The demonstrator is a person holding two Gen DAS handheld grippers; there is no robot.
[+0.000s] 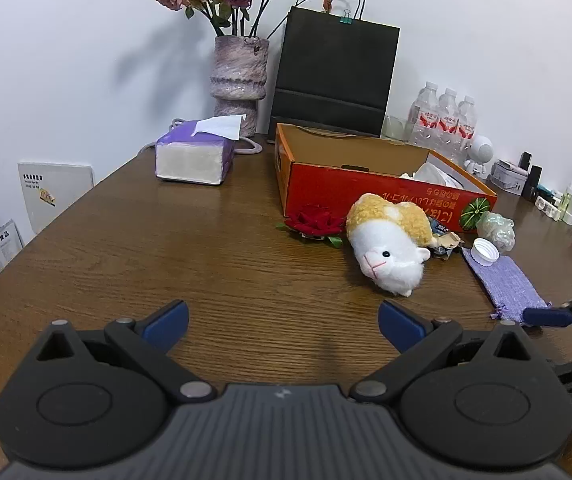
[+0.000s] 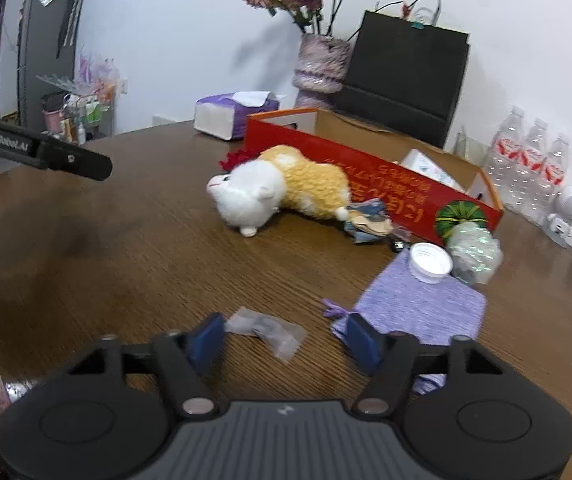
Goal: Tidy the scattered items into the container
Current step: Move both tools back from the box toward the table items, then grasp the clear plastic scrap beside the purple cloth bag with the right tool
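Several loose things lie on the worktop (image 1: 206,264) in front of the red cardboard box (image 1: 369,196), which sits toward the back and already holds a white packet: a plush toy (image 2: 282,188) on its side, a red fabric rose (image 1: 315,224), crumpled wrappers (image 2: 369,220), a white bottle cap (image 2: 429,262) resting on a lilac drawstring pouch (image 2: 421,304), a wad of iridescent wrap (image 2: 473,252), and a small clear plastic bag (image 2: 266,330). The right hand-held gripper (image 2: 284,340) is spread wide and empty, low over the worktop, with the clear bag between its fingers and the pouch's corner just beside its right finger. The likeliest slip, as I judge it, is closing here and catching the pouch's edge or tassel along with the bag, which would drag the pouch and tip the cap off it to roll away. The bag itself looks thin and limp, so the pads may slide over it or pinch only a corner that slips free on the way to the box. The left hand-held gripper (image 1: 284,326) is also wide and empty, well short of the plush toy; if both reach toward the same cluster they could knock into each other. A soft toy gripped by its fleece alone might sag and catch the box wall.
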